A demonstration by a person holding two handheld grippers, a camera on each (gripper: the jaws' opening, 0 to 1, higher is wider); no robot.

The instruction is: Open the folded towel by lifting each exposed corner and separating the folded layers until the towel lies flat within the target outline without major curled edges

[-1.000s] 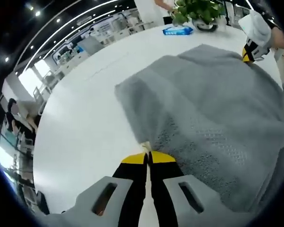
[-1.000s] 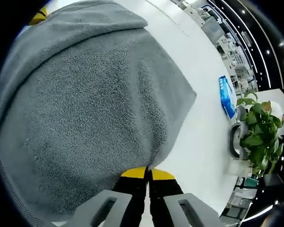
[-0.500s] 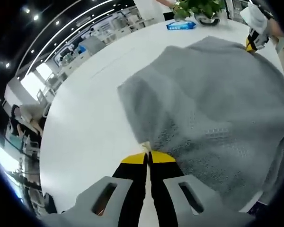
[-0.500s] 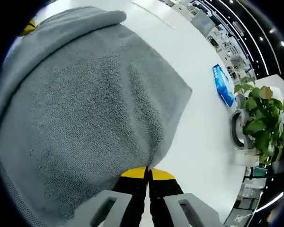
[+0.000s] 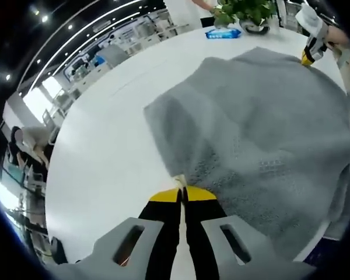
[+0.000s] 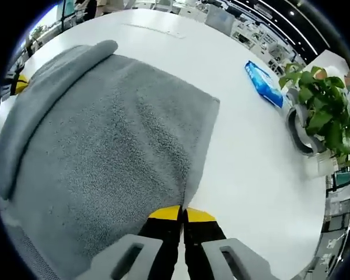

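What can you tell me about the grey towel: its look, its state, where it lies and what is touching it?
The grey towel looks like thick terry cloth, with a dotted woven band near one end. It lies spread on the white table, not yet flat: one edge is rolled over in a long fold. The left gripper is shut on one corner and the right gripper on another. A blue packet and a potted plant stand apart from it.

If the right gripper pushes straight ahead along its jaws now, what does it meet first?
The right gripper is already shut on the gray towel's edge, so more towel comes first. Beyond it is bare white table. Depth is unclear.
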